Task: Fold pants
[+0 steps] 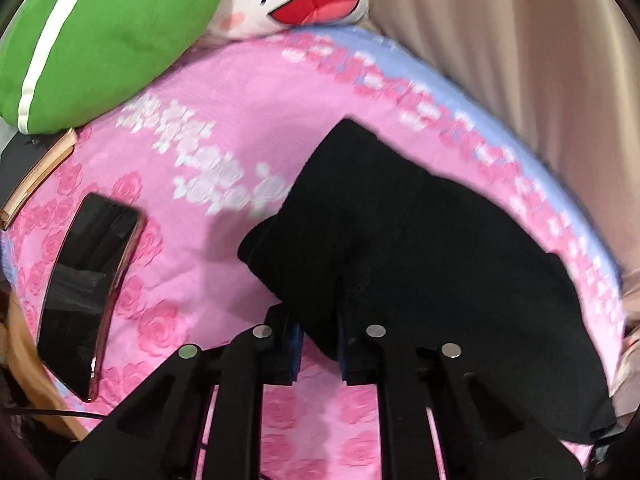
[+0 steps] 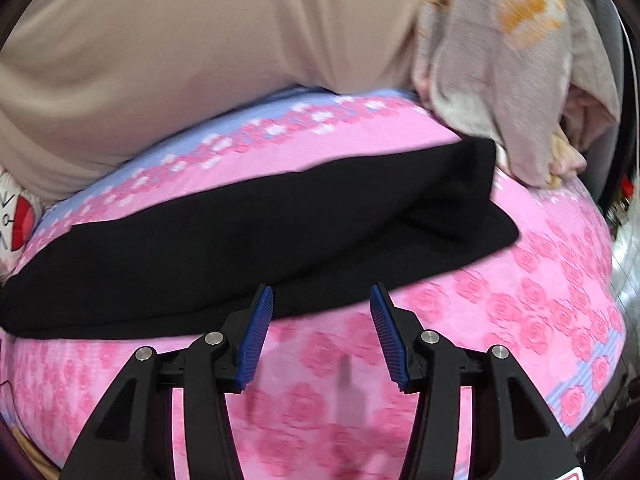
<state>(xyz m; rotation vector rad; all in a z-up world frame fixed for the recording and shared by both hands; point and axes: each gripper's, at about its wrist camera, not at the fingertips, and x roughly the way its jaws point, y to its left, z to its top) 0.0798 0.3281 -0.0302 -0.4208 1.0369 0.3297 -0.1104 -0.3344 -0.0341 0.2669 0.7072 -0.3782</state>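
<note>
The black pants [image 1: 400, 240] fill the centre and right of the left wrist frame, lying in soft folds on a pink rose-patterned bedsheet [image 1: 224, 128]; their dark cloth swallows seams and edges, so layers are hard to separate. The left gripper [image 1: 320, 320] is clamped on a bunched fold at lower centre, its tips buried in fabric. In the right wrist frame the right gripper [image 2: 322, 300] stands apart, ribbed blue pads [image 2: 256, 336] bare, just over the pants' near edge. A glossy phone [image 1: 88, 288] lies at left, a green pillow [image 1: 100, 40] upper left, both blurred.
</note>
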